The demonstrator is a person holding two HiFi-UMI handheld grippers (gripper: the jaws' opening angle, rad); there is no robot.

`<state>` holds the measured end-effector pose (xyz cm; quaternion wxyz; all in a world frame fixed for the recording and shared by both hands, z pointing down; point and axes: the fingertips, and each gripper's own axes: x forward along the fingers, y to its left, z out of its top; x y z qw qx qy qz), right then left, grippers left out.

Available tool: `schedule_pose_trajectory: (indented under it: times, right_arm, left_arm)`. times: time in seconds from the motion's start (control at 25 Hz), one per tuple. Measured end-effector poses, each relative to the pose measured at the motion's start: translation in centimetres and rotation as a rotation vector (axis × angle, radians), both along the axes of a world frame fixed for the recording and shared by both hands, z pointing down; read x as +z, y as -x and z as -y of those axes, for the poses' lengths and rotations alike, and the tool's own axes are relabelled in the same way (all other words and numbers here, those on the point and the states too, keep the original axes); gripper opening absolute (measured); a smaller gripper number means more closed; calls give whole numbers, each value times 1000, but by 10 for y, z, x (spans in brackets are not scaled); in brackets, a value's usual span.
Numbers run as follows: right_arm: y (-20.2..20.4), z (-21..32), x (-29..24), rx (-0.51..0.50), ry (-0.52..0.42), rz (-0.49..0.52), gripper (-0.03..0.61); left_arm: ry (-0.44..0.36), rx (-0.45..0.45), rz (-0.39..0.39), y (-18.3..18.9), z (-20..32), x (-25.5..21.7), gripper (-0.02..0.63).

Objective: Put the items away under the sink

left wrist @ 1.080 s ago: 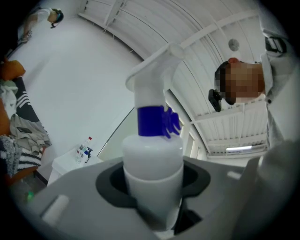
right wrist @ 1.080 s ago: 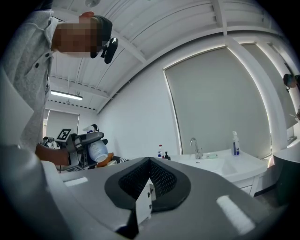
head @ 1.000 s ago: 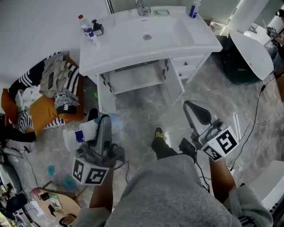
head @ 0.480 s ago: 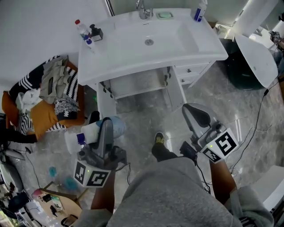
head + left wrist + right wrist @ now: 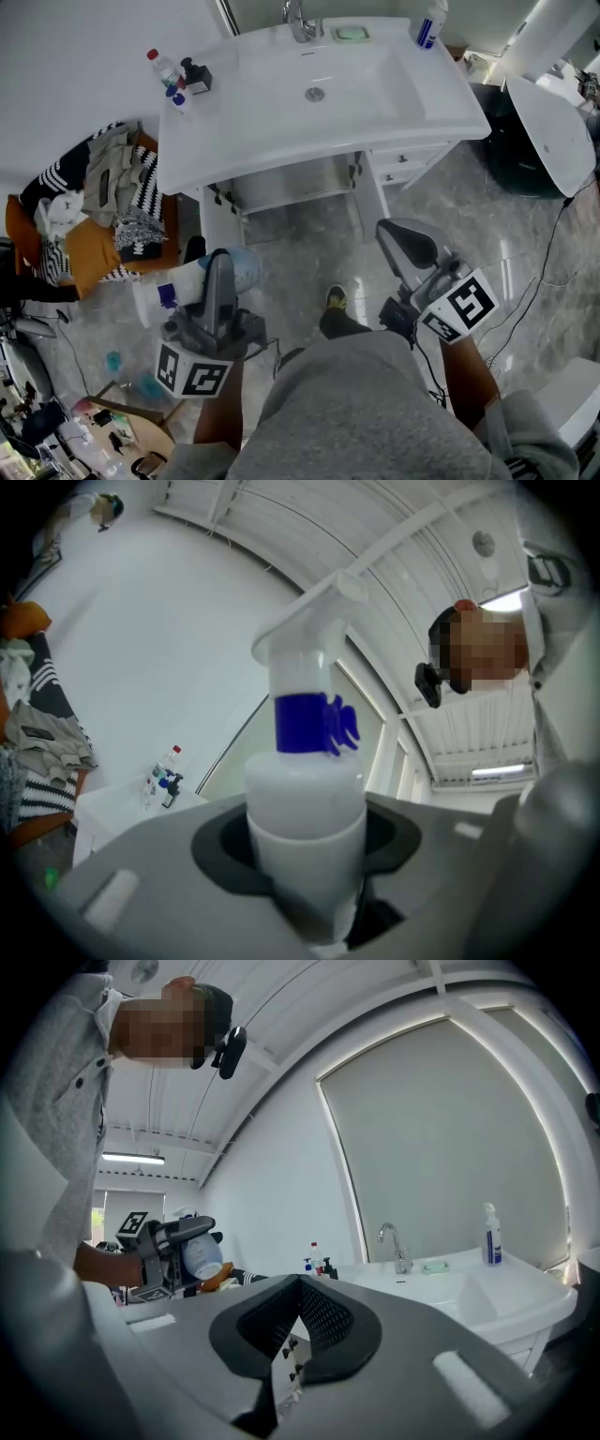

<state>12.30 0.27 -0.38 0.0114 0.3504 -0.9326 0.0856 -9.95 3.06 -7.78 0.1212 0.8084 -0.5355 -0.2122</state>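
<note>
My left gripper (image 5: 221, 274) is shut on a white spray bottle (image 5: 187, 279) with a blue collar, held above the floor in front of the vanity. In the left gripper view the spray bottle (image 5: 305, 803) stands upright between the closed jaws, its trigger head up. My right gripper (image 5: 405, 242) hangs to the right at about the same height, shut with nothing in it; in its own view the right gripper (image 5: 298, 1283) shows the jaws pressed together. The cabinet under the white sink (image 5: 412, 103) stands open, with its shelf (image 5: 291, 183) showing.
Small bottles (image 5: 169, 75) stand on the counter's left end. A soap dish (image 5: 350, 33) and a pump bottle (image 5: 428, 23) sit at the back by the faucet (image 5: 300, 19). A laundry pile (image 5: 103, 187) lies left of the vanity. A dark bin (image 5: 511, 155) and cables are on the right.
The view has shifted toward the vanity, which now sits lower and larger in the picture. Both grippers keep their pose; the left one still holds the bottle.
</note>
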Motion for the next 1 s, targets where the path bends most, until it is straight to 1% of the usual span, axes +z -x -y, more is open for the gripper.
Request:
schedule_pose_trajectory:
  times: [0.16, 0.48, 0.76, 1.0]
  right_arm:
    - [-1, 14, 3, -13, 17, 36, -2]
    - [5, 35, 4, -47, 14, 35, -2]
    - [19, 35, 7, -49, 23, 56, -2]
    - [39, 27, 7, -42, 14, 48, -2]
  left_arm:
    - [0, -11, 4, -6, 12, 1, 213]
    - [13, -31, 14, -4, 26, 3, 213]
    - [16, -21, 8, 2, 29, 7, 213]
    - [33, 16, 12, 2, 29, 14, 213]
